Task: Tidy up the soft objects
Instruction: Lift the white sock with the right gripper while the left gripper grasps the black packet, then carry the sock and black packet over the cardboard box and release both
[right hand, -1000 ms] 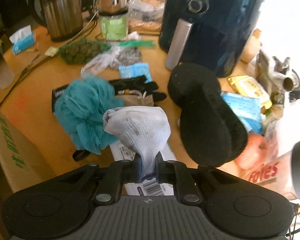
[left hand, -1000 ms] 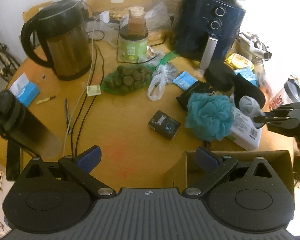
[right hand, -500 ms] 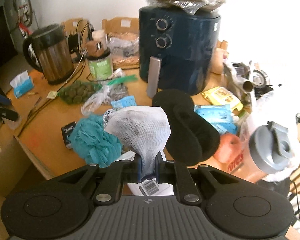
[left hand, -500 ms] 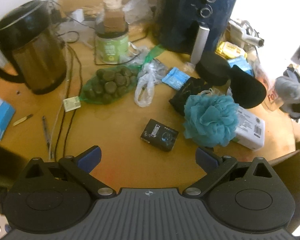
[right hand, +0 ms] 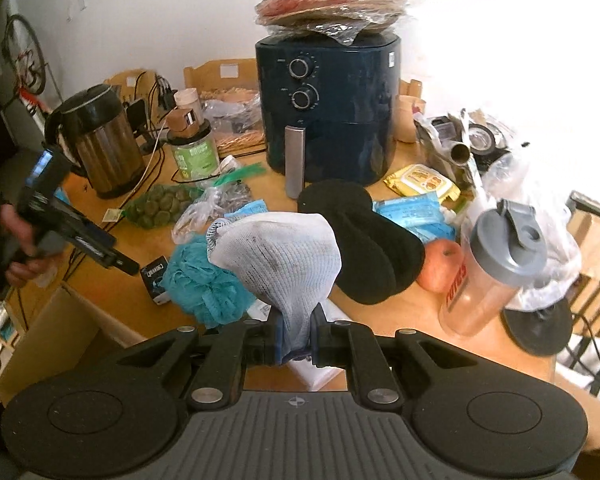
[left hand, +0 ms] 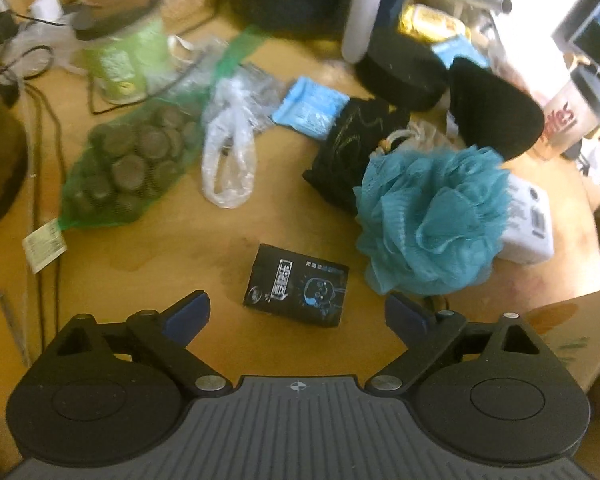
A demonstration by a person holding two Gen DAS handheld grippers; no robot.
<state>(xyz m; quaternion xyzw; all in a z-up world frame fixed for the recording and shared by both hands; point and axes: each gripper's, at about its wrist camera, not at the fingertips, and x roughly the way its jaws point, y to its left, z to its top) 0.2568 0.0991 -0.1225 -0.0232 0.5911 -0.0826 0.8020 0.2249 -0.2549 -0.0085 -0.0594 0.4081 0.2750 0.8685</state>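
My right gripper (right hand: 294,340) is shut on a white, soiled sock (right hand: 276,256) and holds it up above the table. A teal mesh loofah (left hand: 432,220) lies on the wooden table (left hand: 180,256), against a black cloth (left hand: 356,140) and two black pads (left hand: 492,108). My left gripper (left hand: 296,310) points steeply down just left of the loofah. Its jaws stand wide and are closing. A small black packet (left hand: 296,284) lies between the fingertips, untouched by the pads. In the right wrist view the left gripper (right hand: 120,264) shows in a hand at the left.
A cardboard box (right hand: 48,332) stands at the table's near edge. A dark air fryer (right hand: 328,112), a kettle (right hand: 100,140), a green jar (left hand: 120,56), a net bag of dark discs (left hand: 128,168), cables, a shaker bottle (right hand: 492,264) and an apple (right hand: 440,264) crowd the table.
The left gripper dropped toward the table and now hangs close over the black packet, beside the loofah. The right gripper rose with the sock, so more of the table shows.
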